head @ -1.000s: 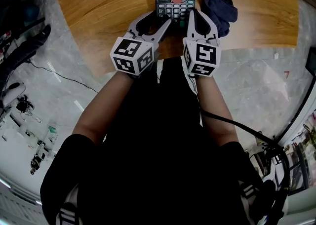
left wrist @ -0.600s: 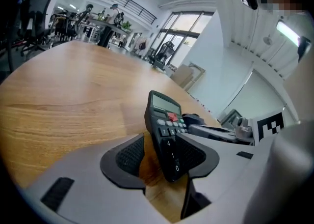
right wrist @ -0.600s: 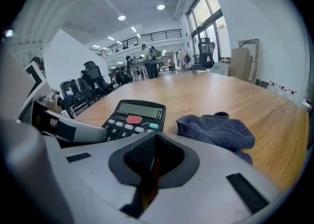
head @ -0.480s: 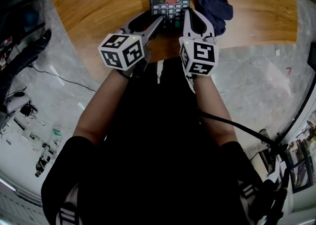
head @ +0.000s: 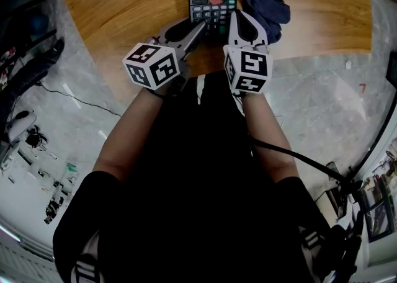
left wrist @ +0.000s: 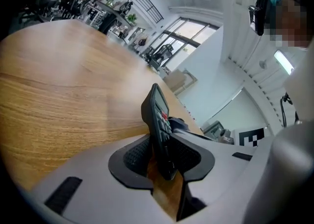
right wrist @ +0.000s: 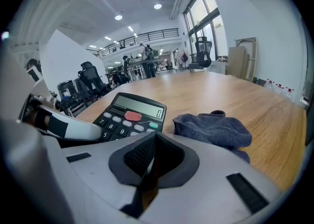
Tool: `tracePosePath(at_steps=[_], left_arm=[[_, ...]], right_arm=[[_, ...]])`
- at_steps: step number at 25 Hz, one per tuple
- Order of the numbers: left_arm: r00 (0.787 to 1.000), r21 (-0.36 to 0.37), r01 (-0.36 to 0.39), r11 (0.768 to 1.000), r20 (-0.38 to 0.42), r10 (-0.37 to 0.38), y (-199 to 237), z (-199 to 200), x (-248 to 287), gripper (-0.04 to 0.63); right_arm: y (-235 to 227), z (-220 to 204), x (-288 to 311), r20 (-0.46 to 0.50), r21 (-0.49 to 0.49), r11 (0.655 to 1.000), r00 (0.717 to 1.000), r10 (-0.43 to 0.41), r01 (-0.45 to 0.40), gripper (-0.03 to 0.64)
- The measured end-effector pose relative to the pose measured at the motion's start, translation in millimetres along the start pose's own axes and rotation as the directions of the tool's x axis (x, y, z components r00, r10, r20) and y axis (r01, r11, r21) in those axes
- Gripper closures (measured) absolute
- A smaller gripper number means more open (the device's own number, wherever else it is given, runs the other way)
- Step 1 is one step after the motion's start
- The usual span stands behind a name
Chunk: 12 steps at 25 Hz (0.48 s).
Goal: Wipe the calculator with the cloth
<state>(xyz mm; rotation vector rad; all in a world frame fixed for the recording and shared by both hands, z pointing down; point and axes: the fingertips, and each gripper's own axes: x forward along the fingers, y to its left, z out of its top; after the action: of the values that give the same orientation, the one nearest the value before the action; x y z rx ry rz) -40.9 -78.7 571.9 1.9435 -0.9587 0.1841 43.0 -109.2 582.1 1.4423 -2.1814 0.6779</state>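
A black calculator (head: 214,4) lies on the wooden table (head: 124,2), with a crumpled dark blue cloth (head: 267,5) just to its right. My left gripper (head: 193,24) sits at the calculator's near left edge. In the left gripper view the calculator (left wrist: 159,122) stands edge-on between the pads; the jaws have just been closing and now press on it. My right gripper (head: 237,20) is shut and empty at the calculator's near right edge, beside the cloth. In the right gripper view the calculator (right wrist: 130,117) and cloth (right wrist: 213,129) lie just past the right gripper (right wrist: 154,142).
The table's curved near edge (head: 111,71) runs right under both grippers. Below it is grey floor (head: 322,108) with a black cable (head: 68,89) at left. Bare wood stretches left of the calculator and beyond it.
My left gripper has rolled, its marker cube turning, and its jaws have narrowed onto the calculator's near edge. The right gripper and the cloth stay where they were.
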Motion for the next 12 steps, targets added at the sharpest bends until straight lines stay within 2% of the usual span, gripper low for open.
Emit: tracePosePath(at_steps=[4, 7, 12], left_arm=[[0.999, -0.039, 0.017, 0.999, 0.044, -0.015, -5, 3, -2, 0.493], [0.997, -0.059, 0.029, 0.998, 0.071, -0.024, -5, 5, -4, 0.503], [0.993, -0.137, 0.049, 0.989, 0.117, -0.033, -2, 6, -4, 0.511]], right_arm=[[-2, -2, -3, -0.013, -0.03, 0.999, 1.0, -0.011, 0.011, 0.601], [0, 9, -7, -0.001, -0.088, 0.996, 1.0, 0.005, -0.005, 0.601], [-9, 28, -19, 0.026, -0.182, 0.983, 0.999, 0.029, -0.024, 0.6]])
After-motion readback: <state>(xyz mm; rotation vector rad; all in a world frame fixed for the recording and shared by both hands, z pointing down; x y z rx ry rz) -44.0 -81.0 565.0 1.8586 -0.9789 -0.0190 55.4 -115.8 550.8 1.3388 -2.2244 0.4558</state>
